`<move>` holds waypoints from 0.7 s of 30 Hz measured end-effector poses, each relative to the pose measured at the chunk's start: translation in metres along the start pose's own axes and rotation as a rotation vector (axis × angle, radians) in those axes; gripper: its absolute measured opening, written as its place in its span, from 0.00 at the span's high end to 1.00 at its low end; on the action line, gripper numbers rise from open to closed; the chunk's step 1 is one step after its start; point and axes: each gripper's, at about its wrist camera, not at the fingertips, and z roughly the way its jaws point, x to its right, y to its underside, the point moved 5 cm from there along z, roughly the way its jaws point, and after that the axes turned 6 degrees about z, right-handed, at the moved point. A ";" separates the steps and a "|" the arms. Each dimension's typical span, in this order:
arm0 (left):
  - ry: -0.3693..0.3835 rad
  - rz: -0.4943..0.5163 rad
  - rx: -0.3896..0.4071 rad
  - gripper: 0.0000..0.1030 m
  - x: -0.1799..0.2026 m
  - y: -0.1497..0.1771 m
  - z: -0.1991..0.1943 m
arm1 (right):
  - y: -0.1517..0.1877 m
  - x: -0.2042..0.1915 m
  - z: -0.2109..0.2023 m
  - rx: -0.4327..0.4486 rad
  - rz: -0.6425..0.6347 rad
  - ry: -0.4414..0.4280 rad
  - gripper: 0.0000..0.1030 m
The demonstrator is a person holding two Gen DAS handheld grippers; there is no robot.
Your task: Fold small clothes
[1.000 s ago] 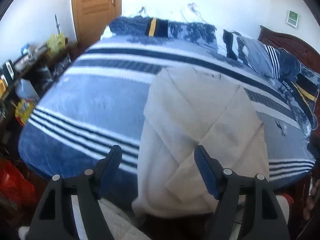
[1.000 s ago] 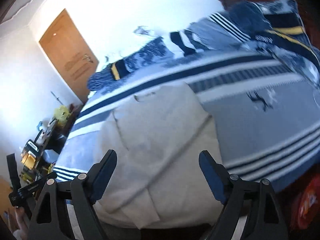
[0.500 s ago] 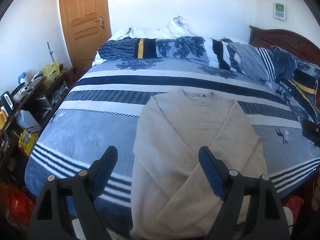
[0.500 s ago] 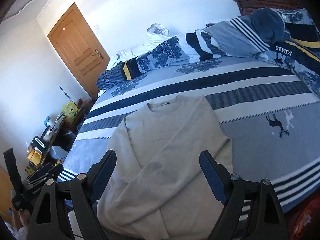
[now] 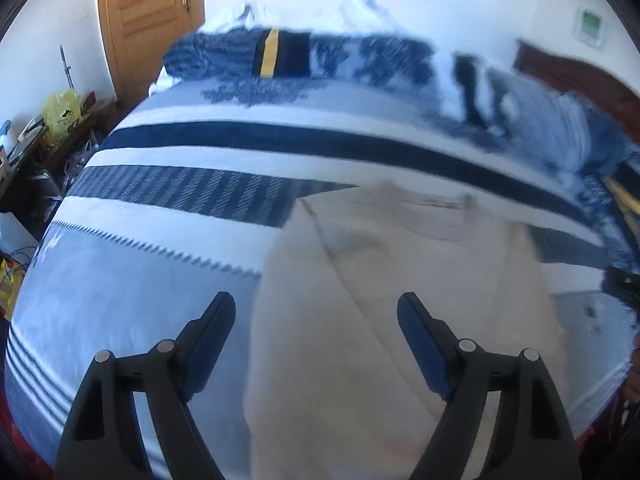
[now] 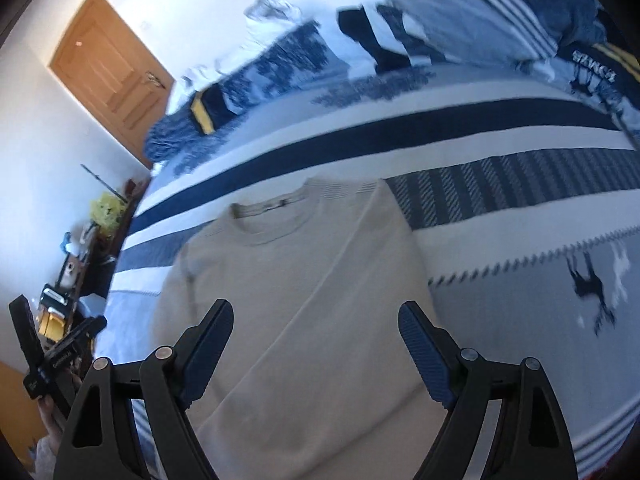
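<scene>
A beige knit sweater (image 5: 420, 288) lies flat on the blue striped bed, collar toward the pillows, with its sleeves folded across its front. It also shows in the right wrist view (image 6: 304, 288). My left gripper (image 5: 316, 320) is open and empty, hovering over the sweater's left edge. My right gripper (image 6: 316, 328) is open and empty, hovering over the sweater's lower right part. The left gripper also shows at the left edge of the right wrist view (image 6: 52, 356). The left wrist view is blurred.
The bed cover (image 5: 152, 264) has blue, white and navy stripes. Pillows and bedding (image 5: 320, 56) are piled at the head. A wooden door (image 5: 148, 12) and a cluttered side shelf (image 6: 76, 272) stand to the left. A wooden headboard (image 5: 580, 84) is at right.
Both grippers have moved forward and lower over the bed, closer to the sweater. Both stay open. The sweater has not moved.
</scene>
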 end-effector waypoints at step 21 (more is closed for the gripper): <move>0.068 -0.052 -0.207 0.94 -0.006 -0.072 0.192 | -0.109 0.073 0.199 -0.175 0.044 0.216 0.92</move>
